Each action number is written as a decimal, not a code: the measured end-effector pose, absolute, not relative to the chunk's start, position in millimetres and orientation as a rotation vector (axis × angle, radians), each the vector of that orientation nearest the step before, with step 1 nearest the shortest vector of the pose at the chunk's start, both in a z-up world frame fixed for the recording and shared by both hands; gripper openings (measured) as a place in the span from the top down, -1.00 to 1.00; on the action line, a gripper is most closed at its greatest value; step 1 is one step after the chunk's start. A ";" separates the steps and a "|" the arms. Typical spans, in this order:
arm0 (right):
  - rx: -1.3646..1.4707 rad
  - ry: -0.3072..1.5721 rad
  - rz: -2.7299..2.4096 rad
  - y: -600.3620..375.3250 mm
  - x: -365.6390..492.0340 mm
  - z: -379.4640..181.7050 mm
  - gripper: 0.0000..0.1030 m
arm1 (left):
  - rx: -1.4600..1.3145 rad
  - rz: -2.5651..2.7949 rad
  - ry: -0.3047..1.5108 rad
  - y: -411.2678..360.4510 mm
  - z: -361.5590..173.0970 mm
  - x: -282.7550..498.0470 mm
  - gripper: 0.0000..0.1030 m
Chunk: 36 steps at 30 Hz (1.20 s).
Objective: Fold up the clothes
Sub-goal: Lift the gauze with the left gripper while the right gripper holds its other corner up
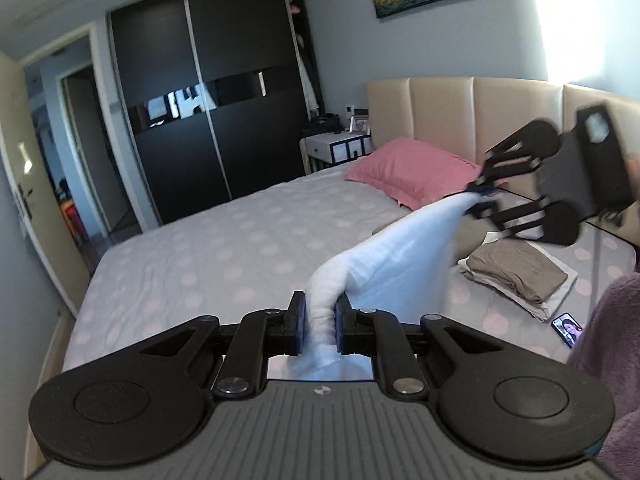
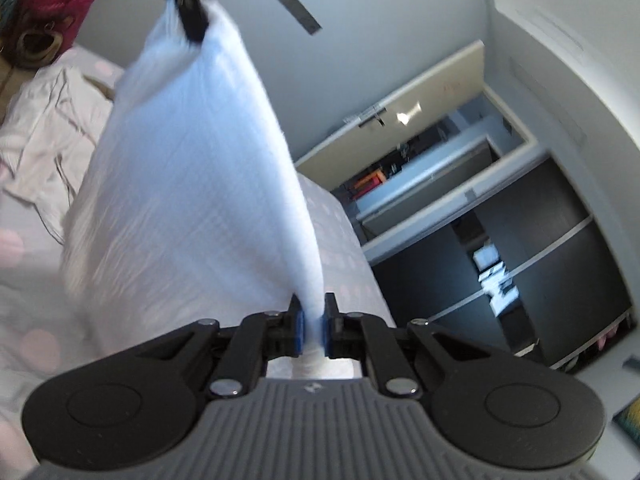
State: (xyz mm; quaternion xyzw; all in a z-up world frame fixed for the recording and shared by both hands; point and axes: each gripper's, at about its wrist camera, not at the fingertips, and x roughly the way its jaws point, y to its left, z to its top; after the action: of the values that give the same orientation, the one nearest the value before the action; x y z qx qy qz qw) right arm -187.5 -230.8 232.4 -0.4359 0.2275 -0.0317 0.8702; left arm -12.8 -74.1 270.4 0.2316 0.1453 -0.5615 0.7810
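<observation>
A white garment (image 1: 392, 252) hangs stretched in the air above the bed between my two grippers. My left gripper (image 1: 320, 320) is shut on one bunched end of it. My right gripper (image 2: 314, 326) is shut on the other end and shows in the left wrist view (image 1: 482, 196) at the right, near the headboard. In the right wrist view the white garment (image 2: 192, 184) spreads wide and runs up to the left gripper (image 2: 192, 12) at the top.
The bed (image 1: 224, 248) has a dotted sheet, a pink pillow (image 1: 412, 168) and a stack of folded clothes (image 1: 520, 272) with a phone (image 1: 568, 328) beside it. A crumpled pale garment (image 2: 44, 136) lies on the bed. A dark wardrobe (image 1: 200, 112) and an open door (image 1: 24, 184) stand beyond.
</observation>
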 end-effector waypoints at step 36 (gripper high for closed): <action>-0.800 0.865 -0.116 -275.5 -230.0 136.5 0.81 | 0.881 -1.474 0.387 -132.0 147.3 -71.3 0.79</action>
State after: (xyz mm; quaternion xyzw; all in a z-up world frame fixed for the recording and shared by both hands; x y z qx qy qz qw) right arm -230.0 -275.5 136.5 -0.3770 0.4079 -0.0546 0.8298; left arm -71.3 -132.0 147.3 0.3860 0.1694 -0.6453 0.6371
